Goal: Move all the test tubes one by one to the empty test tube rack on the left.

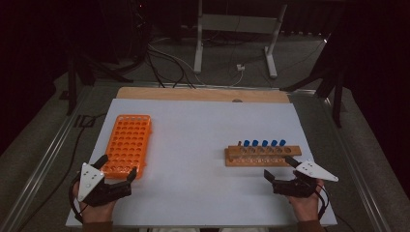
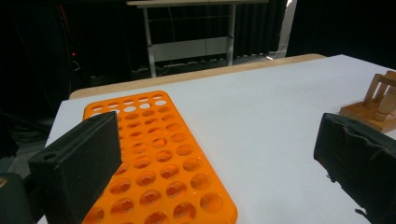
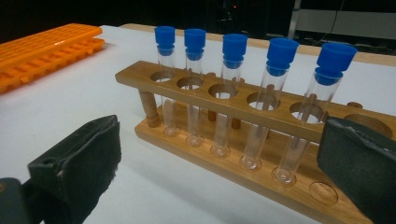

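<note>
Both grippers spread wide, unladen; bare table between racks.

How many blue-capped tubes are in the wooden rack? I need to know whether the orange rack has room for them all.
5. The tubes stand side by side in one row of the wooden rack. None looks hidden.

A white sheet covers the wooden bench. Behind it, cables lie on the grey floor beside a metal frame.
</note>
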Demonstrator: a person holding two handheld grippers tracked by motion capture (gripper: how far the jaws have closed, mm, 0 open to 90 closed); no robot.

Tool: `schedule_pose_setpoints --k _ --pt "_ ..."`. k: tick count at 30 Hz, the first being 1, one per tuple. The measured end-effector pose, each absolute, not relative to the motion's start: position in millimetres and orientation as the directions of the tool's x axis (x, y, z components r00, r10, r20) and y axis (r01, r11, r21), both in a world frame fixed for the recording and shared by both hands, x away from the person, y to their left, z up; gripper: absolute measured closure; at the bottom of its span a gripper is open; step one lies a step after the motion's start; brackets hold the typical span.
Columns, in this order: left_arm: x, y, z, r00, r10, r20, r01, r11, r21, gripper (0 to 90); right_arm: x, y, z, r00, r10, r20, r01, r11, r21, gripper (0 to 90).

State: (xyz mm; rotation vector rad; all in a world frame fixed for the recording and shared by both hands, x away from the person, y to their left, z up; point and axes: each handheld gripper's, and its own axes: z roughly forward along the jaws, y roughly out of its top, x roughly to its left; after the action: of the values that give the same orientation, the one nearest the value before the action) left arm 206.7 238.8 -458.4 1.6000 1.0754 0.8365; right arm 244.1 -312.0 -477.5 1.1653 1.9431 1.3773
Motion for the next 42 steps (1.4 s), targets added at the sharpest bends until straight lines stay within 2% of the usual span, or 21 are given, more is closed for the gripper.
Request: schedule_pose_setpoints --k 12,23,26,33,35,42 --pt "206 238 -459 0.358 0.933 0.026 0.239 -0.119 0.964 1.3 246 -319 -466 -0.5 0.863 0.074 0.319 0.103 0.942 0.0" --pt "207 235 -461 0.362 0.932 0.025 0.244 -0.121 0.962 1.2 271 -332 -432 -0.474 0.877 0.076 0.312 0.087 0.946 0.4" --pt "207 235 -461 0.362 0.932 0.028 0.246 -0.124 0.961 1.2 281 -335 -426 -0.468 0.88 0.082 0.327 0.086 0.941 10.0" --pt "208 235 -463 0.36 0.932 0.032 0.25 -0.13 0.959 1.2 298 -340 -432 -0.414 0.906 0.089 0.369 0.077 0.926 44.8" --pt "208 235 -463 0.357 0.934 0.032 0.254 -0.13 0.959 1.2 301 -341 -436 -0.411 0.907 0.094 0.385 0.078 0.92 52.1" --pt "209 235 -465 0.356 0.934 0.03 0.259 -0.129 0.957 1.3 305 -340 -451 -0.434 0.894 0.11 0.435 0.101 0.895 64.2"
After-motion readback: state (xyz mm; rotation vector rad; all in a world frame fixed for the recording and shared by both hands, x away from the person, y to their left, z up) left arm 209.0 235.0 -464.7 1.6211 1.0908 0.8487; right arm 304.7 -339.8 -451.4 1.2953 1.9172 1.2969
